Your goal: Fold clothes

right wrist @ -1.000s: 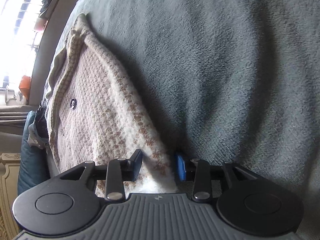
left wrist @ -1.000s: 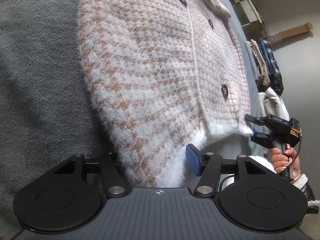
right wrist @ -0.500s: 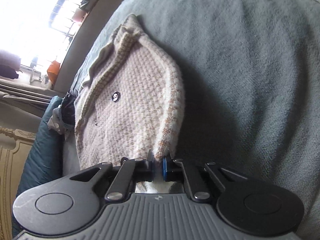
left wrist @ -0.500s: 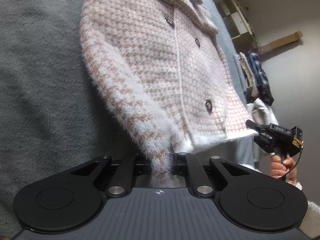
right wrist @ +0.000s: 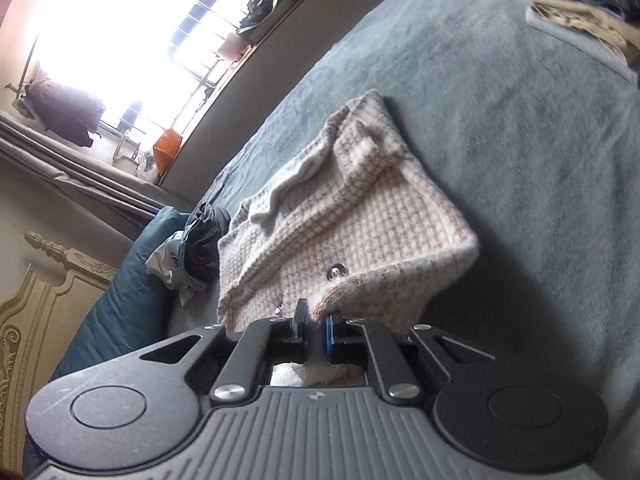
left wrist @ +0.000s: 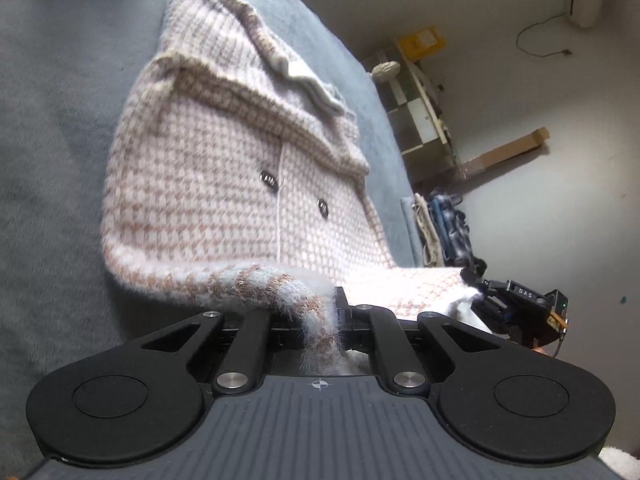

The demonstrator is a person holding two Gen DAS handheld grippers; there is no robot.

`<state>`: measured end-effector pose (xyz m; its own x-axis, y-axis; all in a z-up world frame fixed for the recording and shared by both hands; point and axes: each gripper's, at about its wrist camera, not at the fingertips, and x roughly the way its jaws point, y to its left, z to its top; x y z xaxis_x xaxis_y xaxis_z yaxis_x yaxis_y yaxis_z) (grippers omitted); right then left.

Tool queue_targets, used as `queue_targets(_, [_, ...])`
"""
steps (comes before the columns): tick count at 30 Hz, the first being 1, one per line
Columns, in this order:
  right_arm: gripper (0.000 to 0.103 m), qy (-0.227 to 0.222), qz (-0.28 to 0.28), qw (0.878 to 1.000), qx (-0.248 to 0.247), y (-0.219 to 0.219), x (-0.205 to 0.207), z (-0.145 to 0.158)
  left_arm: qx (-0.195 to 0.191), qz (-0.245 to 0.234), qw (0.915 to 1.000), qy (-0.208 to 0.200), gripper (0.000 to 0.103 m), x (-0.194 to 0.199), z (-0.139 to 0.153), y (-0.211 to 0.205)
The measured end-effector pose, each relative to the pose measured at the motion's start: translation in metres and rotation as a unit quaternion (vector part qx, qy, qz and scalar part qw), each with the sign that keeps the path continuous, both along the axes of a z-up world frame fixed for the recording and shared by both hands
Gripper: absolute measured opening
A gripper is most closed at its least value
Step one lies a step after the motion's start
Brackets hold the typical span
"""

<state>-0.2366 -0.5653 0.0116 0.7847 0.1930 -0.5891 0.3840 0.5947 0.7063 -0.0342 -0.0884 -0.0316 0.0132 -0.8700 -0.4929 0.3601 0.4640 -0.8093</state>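
Now that both sets of jaws have shut on hem corners, left gripper (left wrist: 335,312) and right gripper (right wrist: 316,334) lift cardigan (left wrist: 224,184) bottom edge off grey blanket (left wrist: 52,160); collar end still lying flat; fold toward collar looks underway.

The cardigan (left wrist: 224,184) is pink-and-white houndstooth (dark buttons) on a grey-blue blanket (right wrist: 520,128).

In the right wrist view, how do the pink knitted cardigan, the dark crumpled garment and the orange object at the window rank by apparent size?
1. Pink knitted cardigan
2. Dark crumpled garment
3. Orange object, though farther away
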Motion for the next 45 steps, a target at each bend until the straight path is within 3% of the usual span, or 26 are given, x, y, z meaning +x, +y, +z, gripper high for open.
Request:
queue_targets(8, [0.008, -0.027, 0.038, 0.998, -0.045, -0.028, 0.086, 0.043, -0.032, 0.022, 0.9989, -0.027, 0.008, 0.082, 0.026, -0.02])
queue_targets(11, [0.008, -0.033, 0.046, 0.997, -0.056, -0.047, 0.137, 0.049, -0.033, 0.035, 0.9981, -0.038, 0.008, 0.134, 0.033, -0.039])
queue_targets(14, [0.008, -0.035, 0.035, 0.998, -0.047, -0.073, 0.197, 0.045, -0.032, 0.063, 0.9972, -0.023, 0.009, 0.194, 0.026, -0.065])
queue_targets(16, [0.008, -0.04, 0.013, 0.998, -0.043, -0.091, 0.234, 0.03, -0.038, 0.083, 0.9958, -0.011, 0.012, 0.233, 0.014, -0.083])
queue_targets(18, [0.01, -0.045, -0.021, 0.998, -0.038, -0.11, 0.267, 0.008, -0.041, 0.119, 0.9917, 0.026, 0.022, 0.266, -0.02, -0.098])
queue_targets(19, [0.015, -0.042, -0.049, 0.998, -0.01, -0.121, 0.278, -0.012, -0.031, 0.144, 0.988, 0.048, 0.032, 0.274, -0.038, -0.101])
queue_targets(20, [0.028, -0.029, -0.078, 0.996, 0.033, -0.133, 0.287, -0.039, -0.021, 0.168, 0.9831, 0.069, 0.037, 0.283, -0.055, -0.103])
queue_targets(21, [0.034, -0.014, -0.104, 0.992, 0.068, -0.141, 0.29, -0.061, -0.018, 0.189, 0.978, 0.087, 0.037, 0.29, -0.071, -0.105])
queue_targets(22, [0.035, -0.003, -0.136, 0.986, 0.094, -0.148, 0.288, -0.083, -0.034, 0.199, 0.9748, 0.095, 0.037, 0.29, -0.08, -0.102])
queue_targets(25, [0.035, -0.034, -0.178, 0.977, 0.111, -0.153, 0.267, -0.113, -0.088, 0.212, 0.9692, 0.089, 0.047, 0.287, -0.087, -0.092])
queue_targets(26, [0.035, -0.044, -0.178, 0.978, 0.103, -0.155, 0.259, -0.115, -0.095, 0.217, 0.968, 0.083, 0.054, 0.286, -0.085, -0.089])
queue_targets(31, [0.038, -0.068, -0.193, 0.976, 0.078, -0.168, 0.214, -0.103, -0.126, 0.233, 0.9619, 0.067, 0.056, 0.278, -0.073, -0.068])
queue_targets(35, [0.049, -0.071, -0.177, 0.978, 0.087, -0.162, 0.176, -0.089, -0.121, 0.204, 0.9711, 0.027, 0.059, 0.242, -0.049, -0.046])
queue_targets(37, [0.052, -0.074, -0.15, 0.981, 0.101, -0.143, 0.154, -0.086, -0.104, 0.181, 0.978, 0.002, 0.062, 0.215, -0.04, -0.035])
queue_targets(39, [0.062, -0.071, -0.128, 0.982, 0.119, -0.122, 0.132, -0.09, -0.081, 0.159, 0.9839, -0.015, 0.065, 0.182, -0.037, -0.024])
queue_targets(41, [0.075, -0.063, -0.114, 0.979, 0.157, -0.101, 0.109, -0.098, -0.071, 0.144, 0.9869, -0.016, 0.065, 0.151, -0.039, -0.011])
queue_targets(45, [0.076, -0.026, -0.118, 0.965, 0.232, -0.061, 0.079, -0.137, -0.055, 0.121, 0.991, 0.013, 0.069, 0.106, -0.061, -0.003])
